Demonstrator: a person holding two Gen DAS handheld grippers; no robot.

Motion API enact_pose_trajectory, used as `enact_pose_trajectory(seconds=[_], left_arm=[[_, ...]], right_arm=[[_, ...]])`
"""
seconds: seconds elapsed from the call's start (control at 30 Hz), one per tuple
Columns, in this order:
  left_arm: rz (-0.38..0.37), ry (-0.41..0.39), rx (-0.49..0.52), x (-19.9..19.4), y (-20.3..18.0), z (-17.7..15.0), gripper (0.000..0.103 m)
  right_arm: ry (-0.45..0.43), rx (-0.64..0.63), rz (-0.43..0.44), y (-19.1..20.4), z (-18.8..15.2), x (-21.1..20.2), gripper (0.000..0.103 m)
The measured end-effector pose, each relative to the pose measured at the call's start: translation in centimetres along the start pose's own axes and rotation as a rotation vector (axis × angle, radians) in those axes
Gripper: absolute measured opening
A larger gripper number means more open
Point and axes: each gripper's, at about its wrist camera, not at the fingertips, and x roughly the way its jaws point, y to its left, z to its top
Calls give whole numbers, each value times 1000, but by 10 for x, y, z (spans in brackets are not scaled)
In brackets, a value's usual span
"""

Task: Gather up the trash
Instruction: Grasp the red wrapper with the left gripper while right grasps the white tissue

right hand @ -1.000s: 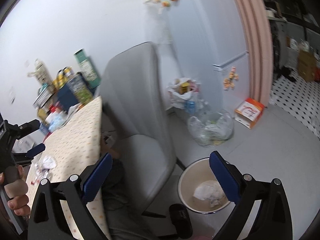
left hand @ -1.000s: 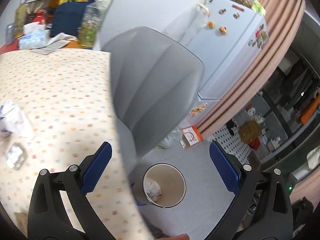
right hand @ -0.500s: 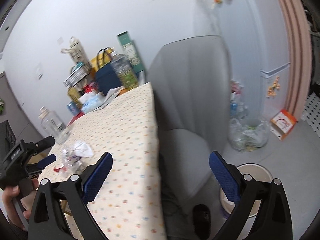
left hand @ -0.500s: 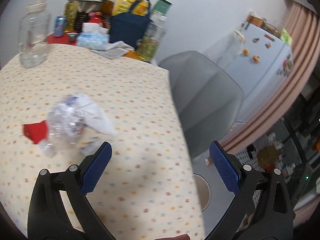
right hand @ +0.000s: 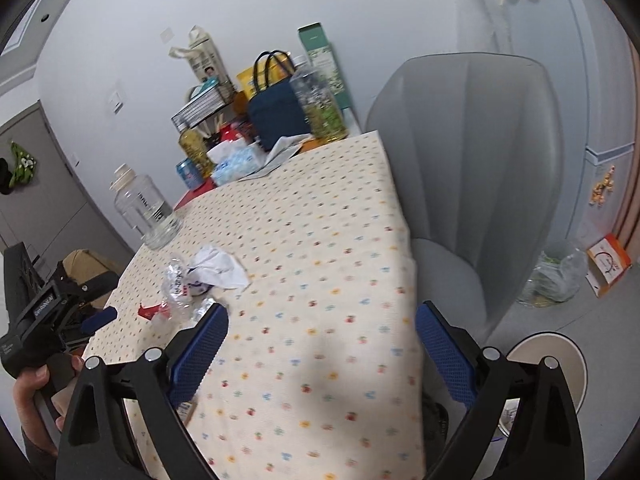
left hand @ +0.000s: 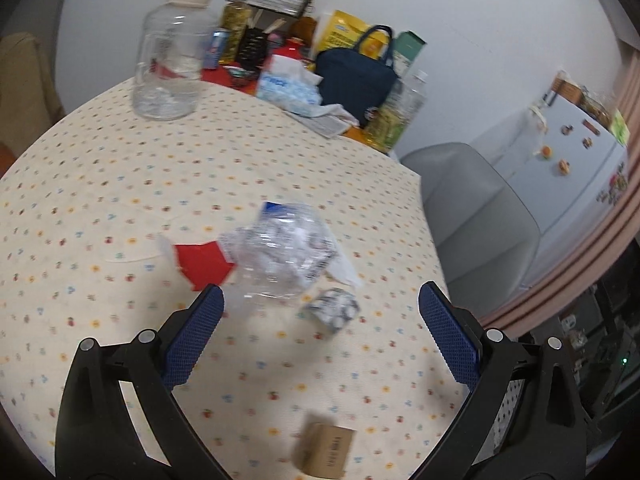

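Note:
On the dotted tablecloth [left hand: 120,184] lies a crushed clear plastic bottle [left hand: 280,254] with a red scrap [left hand: 202,264] to its left, a white tissue [right hand: 218,266] behind it, a crumpled foil piece [left hand: 332,310] to its right and a small brown box [left hand: 324,454] near the front edge. My left gripper [left hand: 320,336] is open and empty, just in front of the bottle; it also shows in the right wrist view [right hand: 80,312]. My right gripper [right hand: 322,354] is open and empty over the table's right side. The round bin [right hand: 548,364] stands on the floor.
A grey chair [right hand: 472,176] stands at the table's right edge. At the table's back stand a clear jar [left hand: 172,48], a navy bag [left hand: 356,76], a tissue pack [left hand: 286,88] and bottles. A plastic bag [right hand: 554,280] and an orange box [right hand: 608,264] lie on the floor.
Both grippers have swung left, away from the bin on the floor and toward the table. The left gripper now faces the trash pile at close range. Both stay open.

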Motion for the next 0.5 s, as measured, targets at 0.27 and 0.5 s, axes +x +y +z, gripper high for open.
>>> enact_pose_trajectory(seconds=[0.27,0.5], left_arm=[[74,-4,-120,3,64,11,96],[86,2,-241,15,106,13,84]], right_arm=[[37,-27,19,22,7,27,86],[81,-41,31,32,16,52,81]])
